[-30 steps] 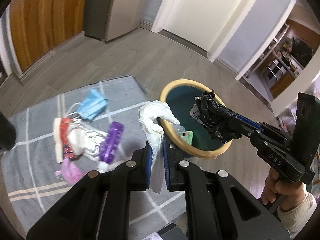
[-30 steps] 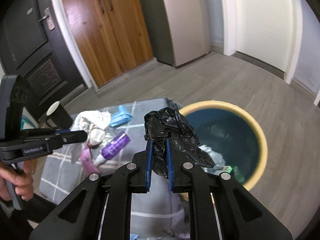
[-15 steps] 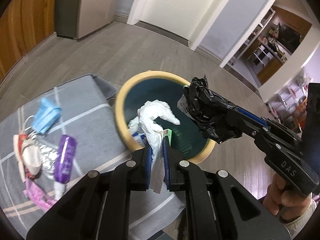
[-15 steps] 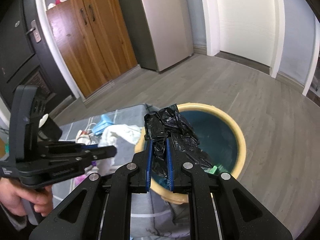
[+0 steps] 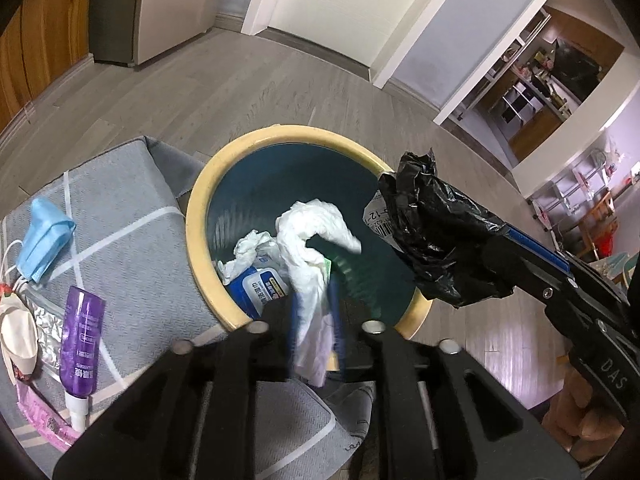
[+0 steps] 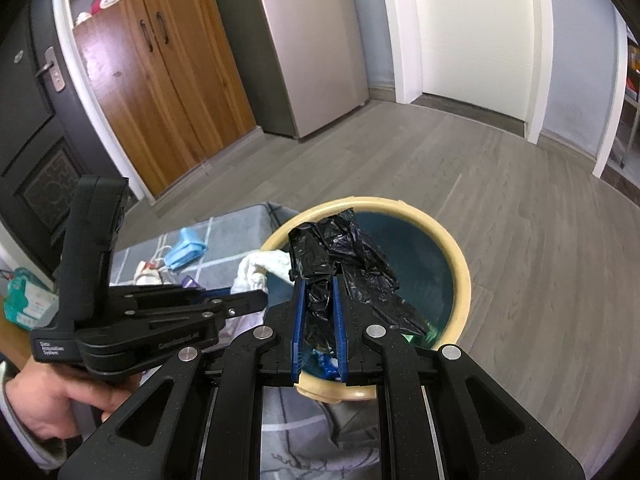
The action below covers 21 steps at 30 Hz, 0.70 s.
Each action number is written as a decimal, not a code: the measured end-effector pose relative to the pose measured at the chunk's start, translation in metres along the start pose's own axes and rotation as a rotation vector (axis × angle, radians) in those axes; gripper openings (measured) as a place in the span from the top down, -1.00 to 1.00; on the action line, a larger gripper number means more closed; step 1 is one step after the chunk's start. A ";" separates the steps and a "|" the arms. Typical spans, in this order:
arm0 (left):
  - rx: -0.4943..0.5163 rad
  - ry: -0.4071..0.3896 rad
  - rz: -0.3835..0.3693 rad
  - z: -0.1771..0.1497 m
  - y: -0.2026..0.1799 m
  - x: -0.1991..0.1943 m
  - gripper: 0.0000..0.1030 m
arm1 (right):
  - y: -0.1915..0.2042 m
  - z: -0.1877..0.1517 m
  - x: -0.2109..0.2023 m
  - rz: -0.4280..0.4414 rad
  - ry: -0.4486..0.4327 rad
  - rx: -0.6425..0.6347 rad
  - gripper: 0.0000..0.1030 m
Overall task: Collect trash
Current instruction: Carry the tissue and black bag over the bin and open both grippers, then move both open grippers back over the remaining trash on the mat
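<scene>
Both grippers now over bin [image 5: 200, 216]; left gripper [image 5: 314, 320] loosening on white tissue [image 5: 308, 248], right gripper [image 6: 318, 304] clenching black bag [image 6: 340, 256].

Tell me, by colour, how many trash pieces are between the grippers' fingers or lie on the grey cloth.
White: 1, tissue, left gripper
Black: 1, bag, right gripper
Blue: 1, mask
Purple: 1, bottle
Pink: 1, wrapper
Silver: 1, foil
Cream: 1, crumpled piece
Total: 7
</scene>
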<state>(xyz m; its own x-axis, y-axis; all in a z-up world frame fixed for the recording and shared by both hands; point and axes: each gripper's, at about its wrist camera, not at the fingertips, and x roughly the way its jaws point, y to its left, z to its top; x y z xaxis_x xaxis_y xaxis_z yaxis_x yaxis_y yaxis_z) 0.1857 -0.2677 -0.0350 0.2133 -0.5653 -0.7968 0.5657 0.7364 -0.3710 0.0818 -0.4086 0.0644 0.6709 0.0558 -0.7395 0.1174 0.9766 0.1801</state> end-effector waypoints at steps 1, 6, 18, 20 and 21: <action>-0.003 -0.007 -0.001 0.000 0.001 -0.001 0.40 | 0.000 0.000 0.001 -0.001 0.001 0.002 0.72; -0.024 -0.037 0.010 0.002 0.006 -0.012 0.00 | -0.002 0.001 0.004 -0.001 0.009 0.005 0.72; -0.072 -0.065 0.086 -0.004 0.035 -0.050 -0.24 | 0.000 -0.002 0.023 -0.013 0.069 -0.008 0.72; -0.083 -0.073 0.100 -0.006 0.043 -0.058 -0.30 | 0.002 -0.002 0.026 -0.015 0.074 -0.013 0.72; -0.089 -0.077 0.106 -0.007 0.045 -0.062 -0.32 | 0.002 -0.004 0.026 -0.015 0.075 -0.016 0.71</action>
<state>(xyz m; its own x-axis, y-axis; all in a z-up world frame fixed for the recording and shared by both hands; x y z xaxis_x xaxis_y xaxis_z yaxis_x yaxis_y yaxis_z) 0.1922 -0.1966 -0.0059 0.3304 -0.5068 -0.7962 0.4650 0.8215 -0.3300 0.0971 -0.4039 0.0429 0.6125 0.0556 -0.7885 0.1153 0.9806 0.1587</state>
